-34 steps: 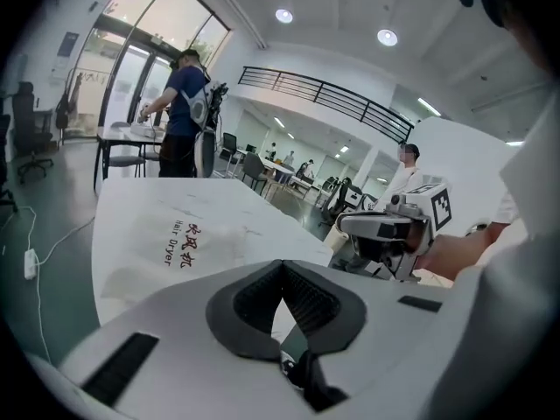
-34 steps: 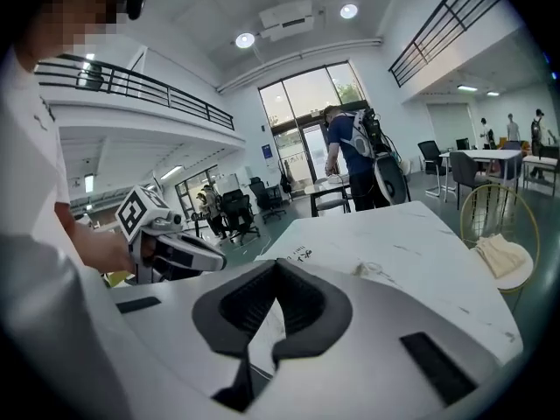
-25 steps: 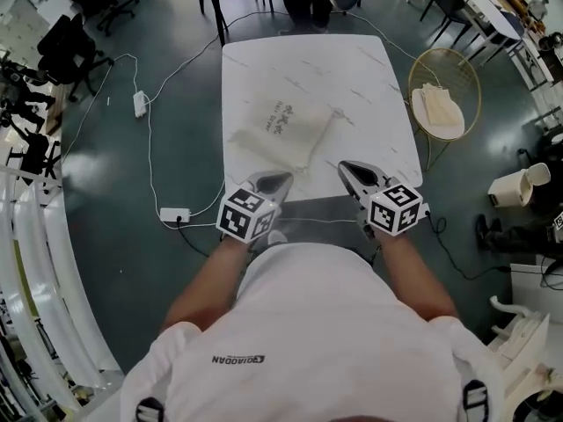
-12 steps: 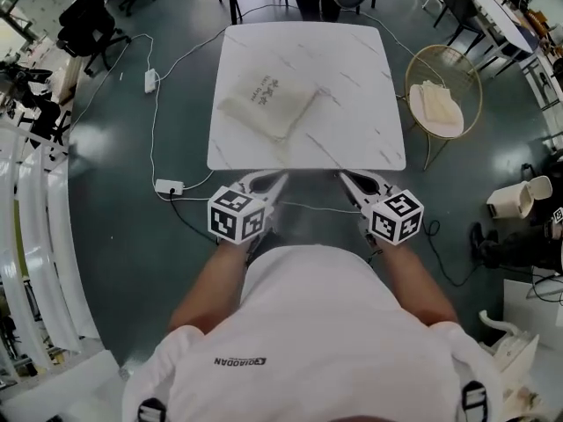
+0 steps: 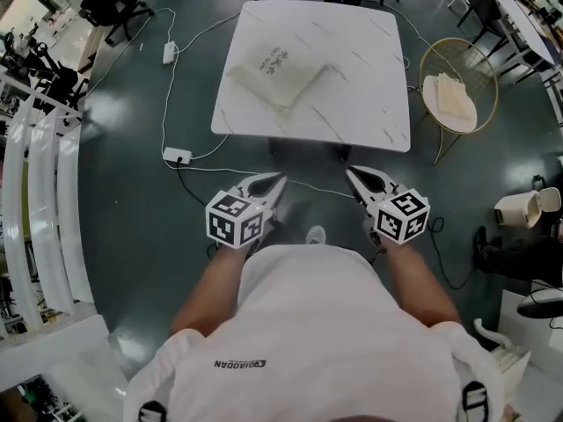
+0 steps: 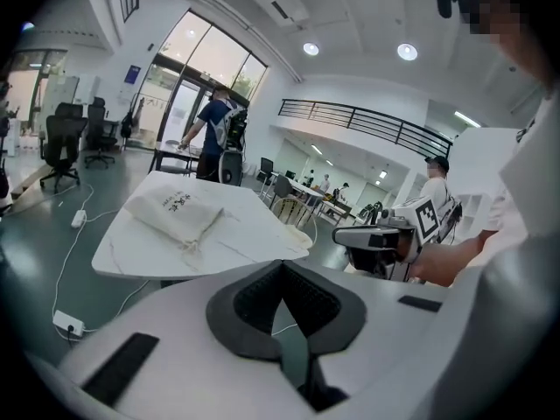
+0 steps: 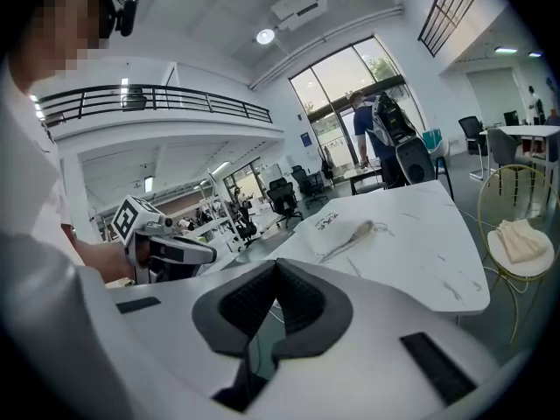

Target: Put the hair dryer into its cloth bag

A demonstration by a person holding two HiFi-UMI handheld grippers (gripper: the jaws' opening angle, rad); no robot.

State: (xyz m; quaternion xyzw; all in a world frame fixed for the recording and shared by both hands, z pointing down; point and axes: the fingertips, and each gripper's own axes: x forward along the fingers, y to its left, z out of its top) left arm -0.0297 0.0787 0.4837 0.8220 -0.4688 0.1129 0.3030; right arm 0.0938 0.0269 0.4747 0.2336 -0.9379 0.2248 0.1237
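The bag (image 5: 274, 70), pale cloth with dark print and a drawstring at one end, lies plump and slanted on the far left part of the white marbled surface (image 5: 361, 95), near its left edge; the right half is bare. We hold the left tool (image 5: 280, 179) and right tool (image 5: 351, 172) short of the near edge, over open floor (image 5: 132, 200), jaws together on nothing. A power strip (image 5: 177, 156) lies off the near left corner.

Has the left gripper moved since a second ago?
Yes. The left gripper has pulled back from the white marble table: its tips were over the table's near edge, and now they are over the dark floor, short of it.
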